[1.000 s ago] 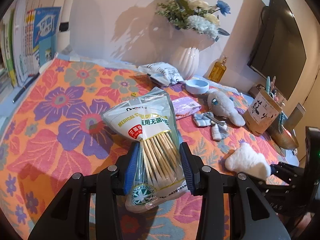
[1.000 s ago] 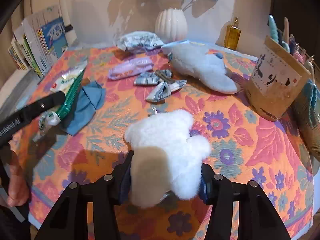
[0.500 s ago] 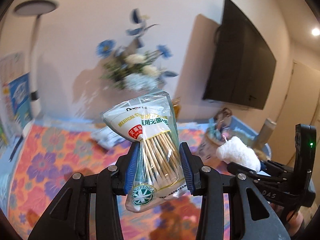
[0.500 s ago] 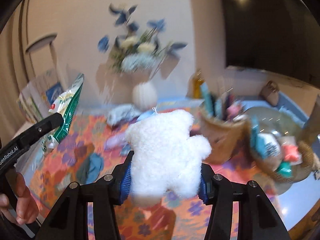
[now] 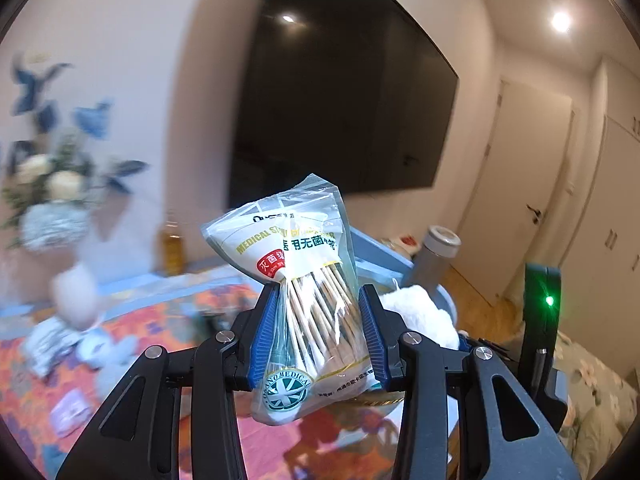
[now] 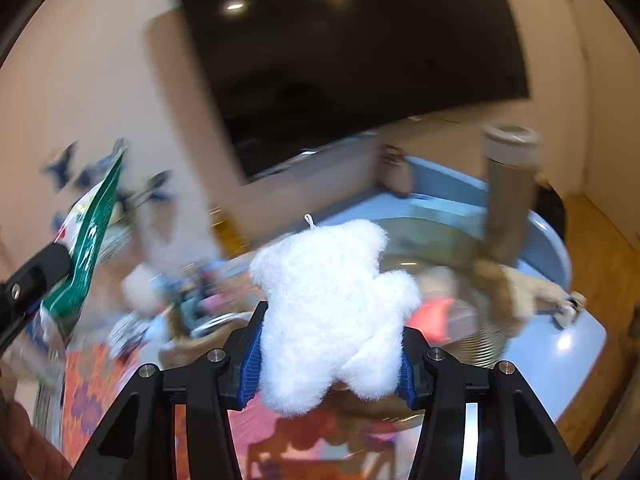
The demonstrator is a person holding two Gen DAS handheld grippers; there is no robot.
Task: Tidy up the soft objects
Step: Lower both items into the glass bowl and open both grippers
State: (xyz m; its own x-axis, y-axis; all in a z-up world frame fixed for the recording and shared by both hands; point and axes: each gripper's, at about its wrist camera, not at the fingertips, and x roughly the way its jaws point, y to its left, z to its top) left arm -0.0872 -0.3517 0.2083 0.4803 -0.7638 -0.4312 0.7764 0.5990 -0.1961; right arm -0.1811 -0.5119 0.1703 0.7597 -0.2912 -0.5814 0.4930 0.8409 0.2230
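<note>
**Both loads aloft, heading for the basket**

Left wrist: left tool (image 5: 318, 336) pinching a swab bag (image 5: 304, 300) by its lower half, blue pads pressed into the plastic, top of the bag standing up and clear of the tabletop (image 5: 160, 320). Just beyond and right, a white plush (image 5: 420, 316) in the other tool. Behind, blurred: flowers (image 5: 56, 176), amber bottle (image 5: 174, 248), dark TV (image 5: 340, 100).

Right wrist: right tool (image 6: 330, 348) clamped on the plush (image 6: 332, 300), fur bulging over both pads, loop at the top. Ahead and right, a round basket (image 6: 460, 280) with a grey flask (image 6: 508, 192) standing by it. Far left, swab bag (image 6: 86, 248) edge-on.

Judgement: carry step. Best done by keeping both pinches firm, holding the tools apart, clearing the flask, lowering each load over the basket before letting go. Bag is slick, so likely to slip if tilted hard.
</note>
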